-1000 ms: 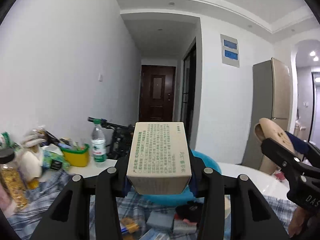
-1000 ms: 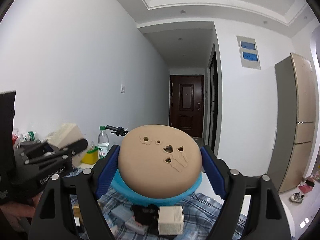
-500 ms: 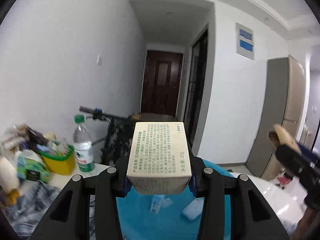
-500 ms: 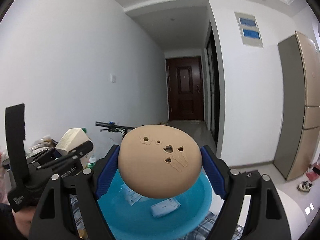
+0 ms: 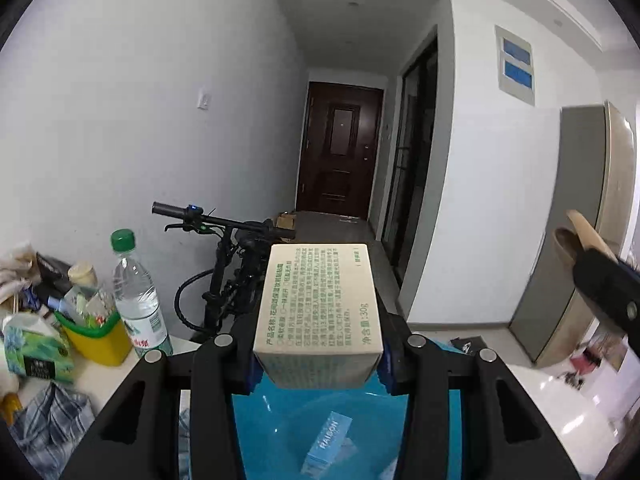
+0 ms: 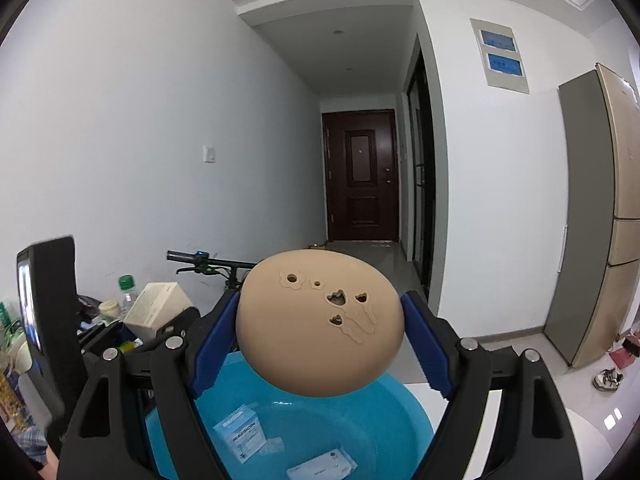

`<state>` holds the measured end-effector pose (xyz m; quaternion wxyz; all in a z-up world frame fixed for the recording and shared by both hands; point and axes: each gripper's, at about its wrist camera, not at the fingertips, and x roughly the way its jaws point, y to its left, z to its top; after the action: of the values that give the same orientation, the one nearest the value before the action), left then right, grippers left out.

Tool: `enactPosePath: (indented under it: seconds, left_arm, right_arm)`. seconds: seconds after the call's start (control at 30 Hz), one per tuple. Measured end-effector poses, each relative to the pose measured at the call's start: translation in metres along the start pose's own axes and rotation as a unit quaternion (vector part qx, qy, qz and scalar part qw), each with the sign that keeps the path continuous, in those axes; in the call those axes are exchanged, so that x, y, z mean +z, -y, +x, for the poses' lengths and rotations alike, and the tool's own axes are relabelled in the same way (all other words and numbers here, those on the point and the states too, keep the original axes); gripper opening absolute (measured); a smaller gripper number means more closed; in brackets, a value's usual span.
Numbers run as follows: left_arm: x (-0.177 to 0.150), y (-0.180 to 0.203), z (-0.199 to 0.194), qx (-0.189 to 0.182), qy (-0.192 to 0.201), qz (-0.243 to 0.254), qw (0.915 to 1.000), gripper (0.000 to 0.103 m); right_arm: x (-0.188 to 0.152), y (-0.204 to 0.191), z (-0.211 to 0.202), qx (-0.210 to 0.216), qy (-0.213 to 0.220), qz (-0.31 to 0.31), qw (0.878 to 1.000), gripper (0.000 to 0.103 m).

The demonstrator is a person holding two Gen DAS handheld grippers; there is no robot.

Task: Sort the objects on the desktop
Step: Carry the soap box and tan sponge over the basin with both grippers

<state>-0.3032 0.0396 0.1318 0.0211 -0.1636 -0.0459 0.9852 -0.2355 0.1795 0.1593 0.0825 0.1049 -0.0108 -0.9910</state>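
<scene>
Both grippers carry loads over the basin [image 6: 400, 412], the blue tub filling the lower centre of each view. The left gripper [image 5: 318, 354] has its fingers closed on a box [image 5: 318, 312] printed in green, held at mid-frame with its printed face up and the basin directly beneath. The right gripper [image 6: 320, 340] has its fingers spread wide yet pressed on both flanks of a tan slipper [image 6: 318, 320], toe forward, above the basin's near half. Already in the basin: a packet [image 6: 240, 432] and a flat card [image 6: 322, 468], both lower centre of the right view. Judged step: deposit both items. Recommended practice — lower each load close to the basin floor before parting the fingers, since a drop from this height may bounce the light box out. Release over bare blue, clear of the packet. Keep the two grippers apart — the left one shows at the left edge of the right view.
</scene>
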Motion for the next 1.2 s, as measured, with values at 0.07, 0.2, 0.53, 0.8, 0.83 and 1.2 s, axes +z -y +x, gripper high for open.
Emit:
enactPosePath:
  seconds: [0.07,0.2,0.53,0.8,0.83,1.2]
  left_arm:
    - [-0.004,0.002,0.008,0.003,-0.005,0.018,0.9998,0.046]
    - [-0.010,0.004,0.011,0.000,-0.010,0.033,0.9994,0.046]
    - [-0.007,0.000,0.052,-0.003,-0.169,0.046,0.9845,0.046]
    - [-0.031,0.011,0.075,0.012,-0.295,0.068,0.9531,0.046]
    - [-0.034,0.013,0.077,0.019,-0.304,0.078,0.9492,0.046]
    - [-0.033,-0.013,0.090,0.038,-0.307,0.054,0.9494,0.046]
  right_arm:
    - [-0.001,0.001,0.009,-0.001,-0.010,0.001,1.000,0.079]
    - [-0.004,0.007,0.020,0.001,-0.028,0.007,1.000,0.079]
    - [-0.013,0.020,0.054,0.017,-0.150,0.020,0.988,0.079]
    - [-0.045,0.022,0.088,0.021,-0.293,0.003,0.956,0.079]
    - [-0.050,0.025,0.091,0.027,-0.310,0.013,0.950,0.079]
    - [-0.069,0.042,0.098,0.022,-0.356,0.014,0.934,0.079]
